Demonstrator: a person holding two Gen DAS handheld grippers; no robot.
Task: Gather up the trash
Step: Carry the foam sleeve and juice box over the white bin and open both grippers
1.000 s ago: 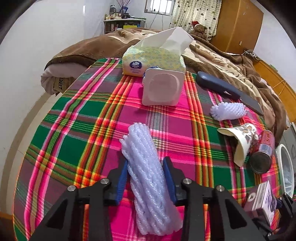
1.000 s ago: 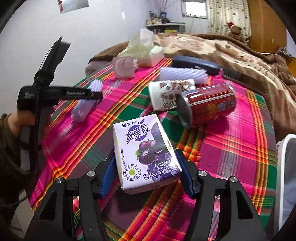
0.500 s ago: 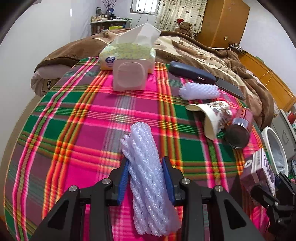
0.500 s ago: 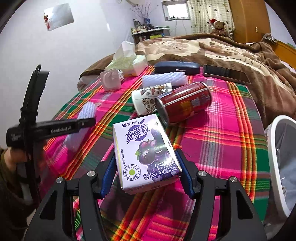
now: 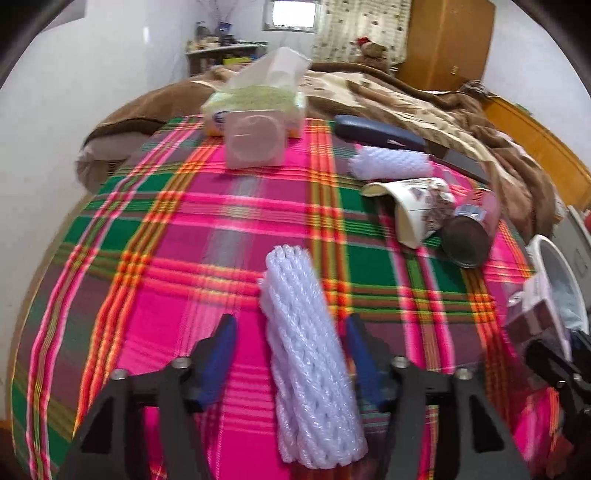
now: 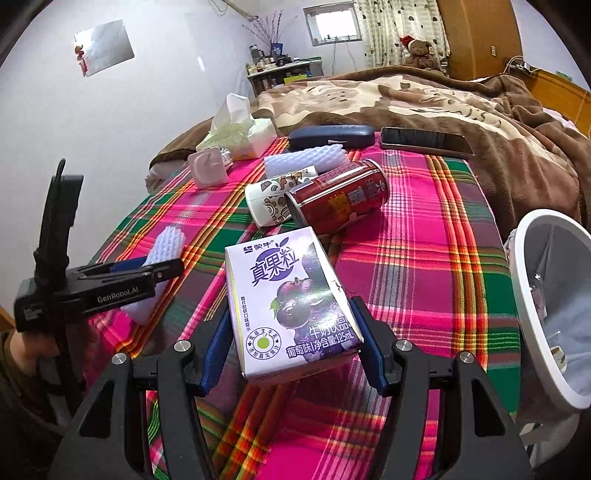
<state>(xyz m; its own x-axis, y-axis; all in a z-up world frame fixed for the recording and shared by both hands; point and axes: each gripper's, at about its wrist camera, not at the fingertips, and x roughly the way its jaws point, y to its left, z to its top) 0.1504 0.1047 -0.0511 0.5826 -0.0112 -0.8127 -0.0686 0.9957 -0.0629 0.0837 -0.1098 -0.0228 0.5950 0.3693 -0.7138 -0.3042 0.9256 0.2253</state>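
Left tool [image 5: 291,354]: jaws just opened, foam net [image 5: 310,354] loose between them. Right tool [image 6: 291,339]: clamped on carton [image 6: 291,306], beside bin [image 6: 535,314].

I see white walls [image 6: 155,110], a small bright window [image 6: 330,24] with spotted curtains [image 6: 400,27], a cluttered shelf [image 6: 284,72] beneath it, a wooden wardrobe [image 6: 480,37], and a brown-blanketed bed [image 6: 424,99].

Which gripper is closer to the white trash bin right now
Right. The right gripper, shut on the juice carton, is beside the trash bin; the left gripper is farther across the table.
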